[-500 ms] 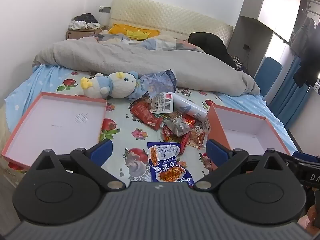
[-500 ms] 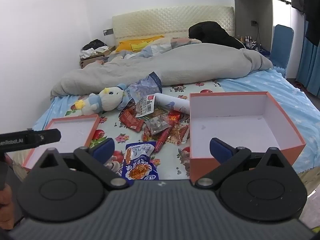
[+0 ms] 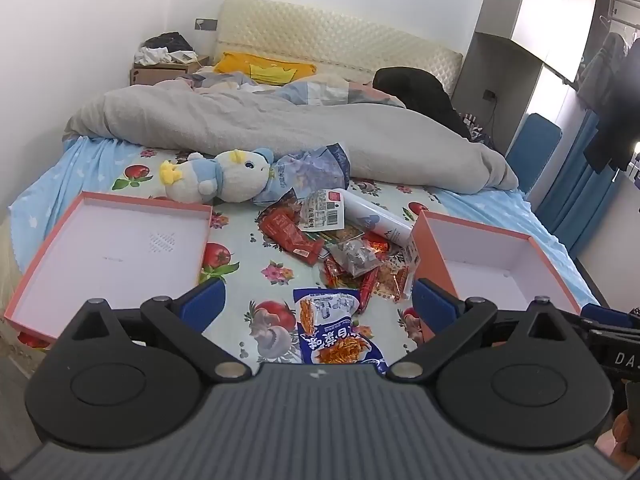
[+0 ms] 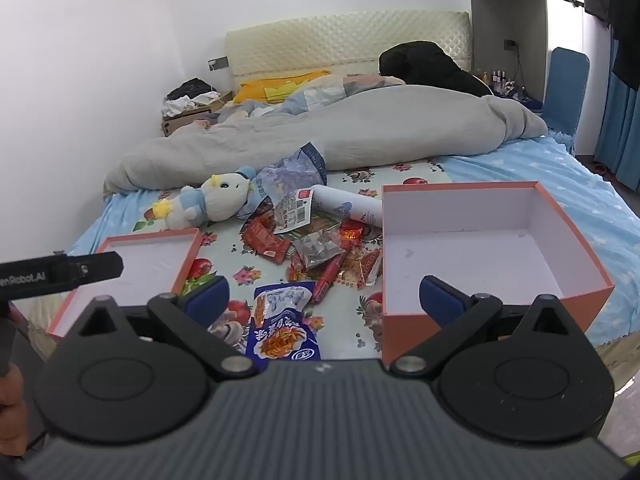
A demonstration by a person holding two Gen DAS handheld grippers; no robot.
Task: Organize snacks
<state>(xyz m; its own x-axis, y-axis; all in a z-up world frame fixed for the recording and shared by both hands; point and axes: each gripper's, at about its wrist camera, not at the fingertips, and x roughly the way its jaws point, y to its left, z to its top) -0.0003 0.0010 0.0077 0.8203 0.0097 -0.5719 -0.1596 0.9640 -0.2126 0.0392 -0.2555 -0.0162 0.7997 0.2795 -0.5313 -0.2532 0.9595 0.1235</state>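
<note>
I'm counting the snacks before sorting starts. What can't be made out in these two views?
- Snack pile, both views: packets overlap, so no count.
- Blue snack bag, left wrist view: the gripper body cuts off its lower end.
- White tube, right wrist view: the orange box hides its far end.

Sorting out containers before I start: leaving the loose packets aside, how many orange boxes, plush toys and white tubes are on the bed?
Orange boxes: 2 (shallow tray, deep box)
Plush toy: 1
White tube: 1
Total: 4
</note>
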